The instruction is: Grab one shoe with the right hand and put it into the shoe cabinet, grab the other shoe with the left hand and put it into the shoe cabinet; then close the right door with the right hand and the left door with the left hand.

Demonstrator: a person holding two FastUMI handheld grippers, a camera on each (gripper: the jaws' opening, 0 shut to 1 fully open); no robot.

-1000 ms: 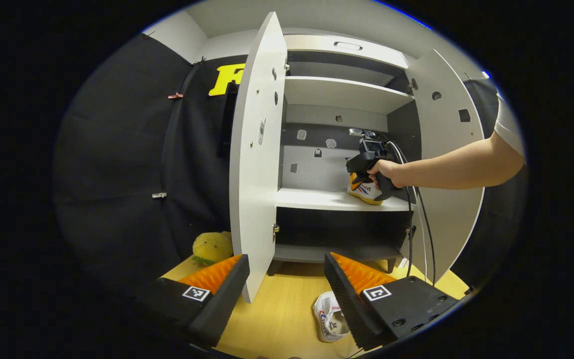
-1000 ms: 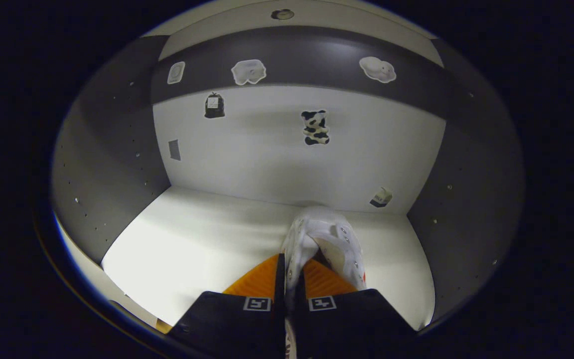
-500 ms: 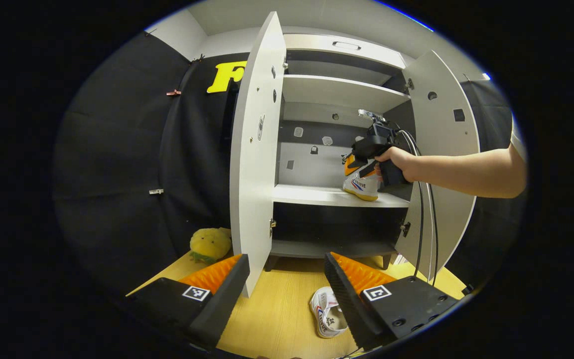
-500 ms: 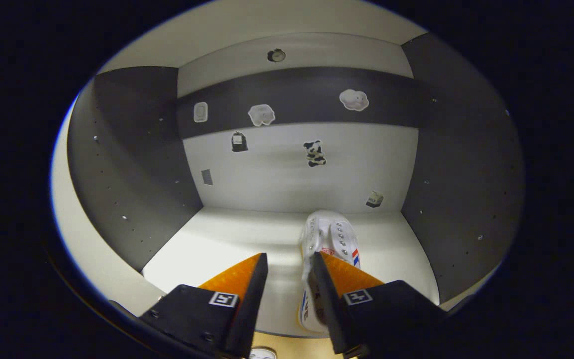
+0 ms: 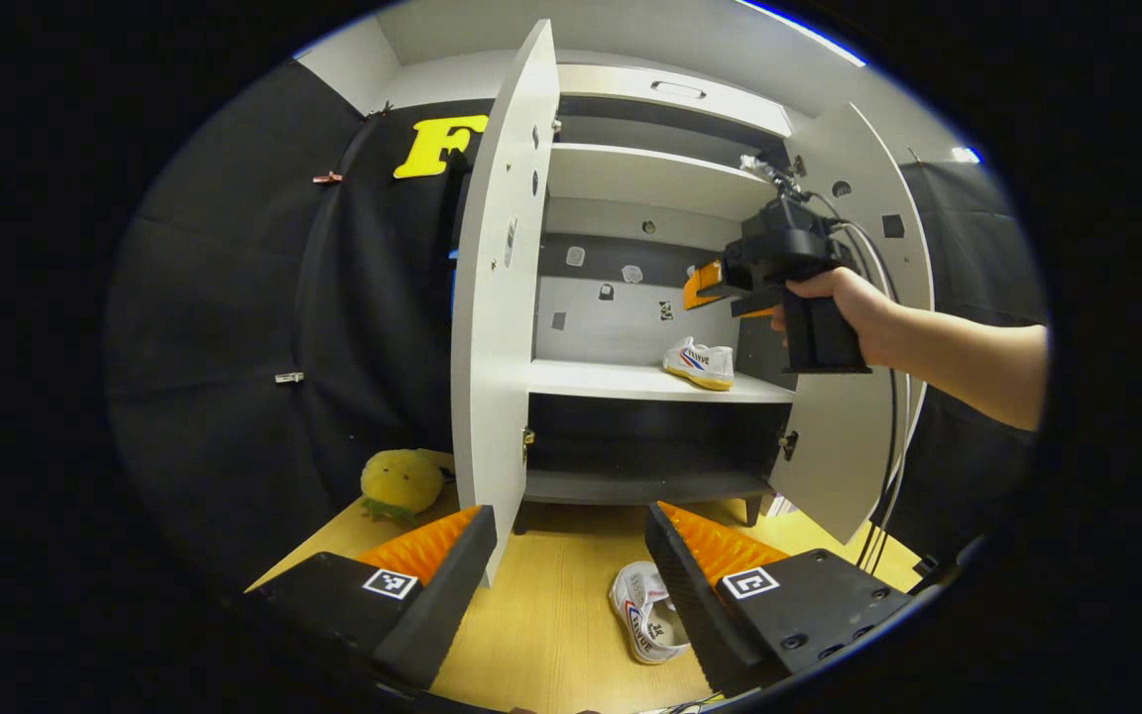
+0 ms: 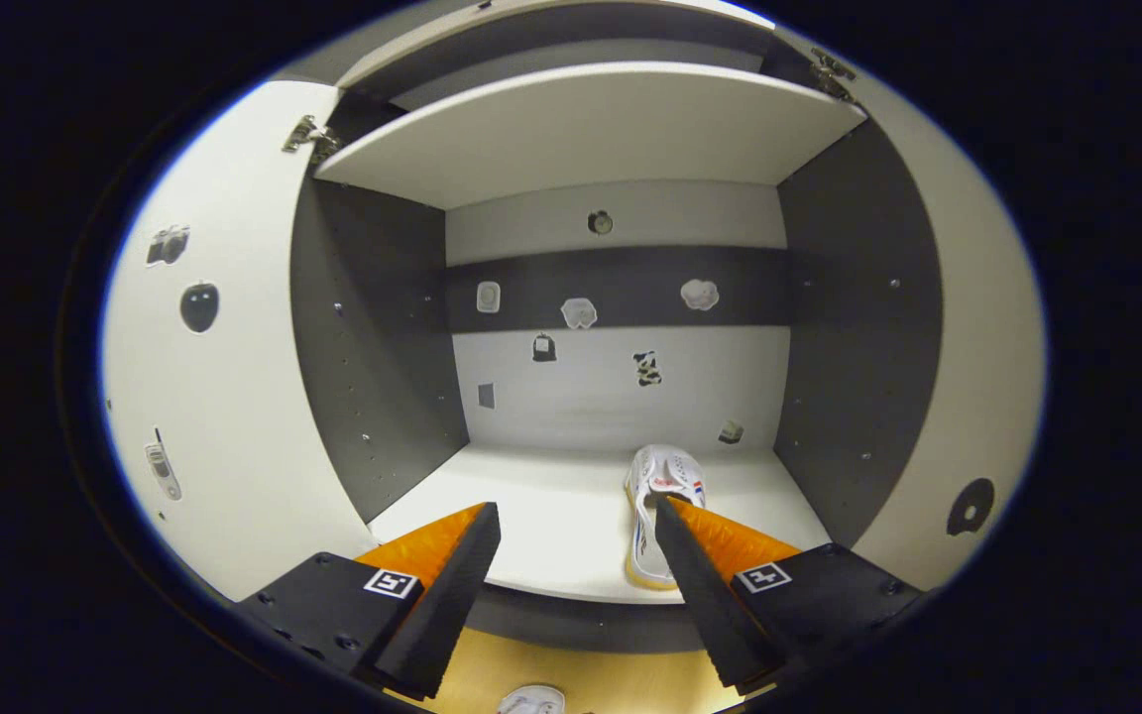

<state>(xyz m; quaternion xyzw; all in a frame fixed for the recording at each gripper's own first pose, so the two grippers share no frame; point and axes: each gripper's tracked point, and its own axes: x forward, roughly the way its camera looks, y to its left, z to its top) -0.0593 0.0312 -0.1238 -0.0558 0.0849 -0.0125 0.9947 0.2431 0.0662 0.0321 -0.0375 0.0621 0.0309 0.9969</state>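
Note:
One white shoe [image 5: 698,362] [image 6: 658,496] rests on the middle shelf [image 5: 630,381] of the open shoe cabinet, toward its right side. My right gripper [image 6: 576,516] is open in front of that shelf, drawn back from the shoe; in the left gripper view a hand holds the right gripper [image 5: 715,288] above the shoe. The other white shoe [image 5: 642,627] lies on the wooden floor [image 5: 551,625] just ahead of my left gripper [image 5: 571,521], which is open and holds nothing. A sliver of the floor shoe [image 6: 529,700] shows below the cabinet in the right gripper view.
Both cabinet doors stand open: the left door [image 5: 502,297] edge-on near my left gripper, the right door [image 5: 854,397] behind the person's forearm [image 5: 968,347]. A yellow plush toy [image 5: 399,483] sits on the floor at left. Cables [image 5: 888,496] hang from the right gripper.
The right gripper opened, let go of the shoe on the middle shelf, and pulled back out of the cabinet and upward. The left gripper drifted slightly, staying open.

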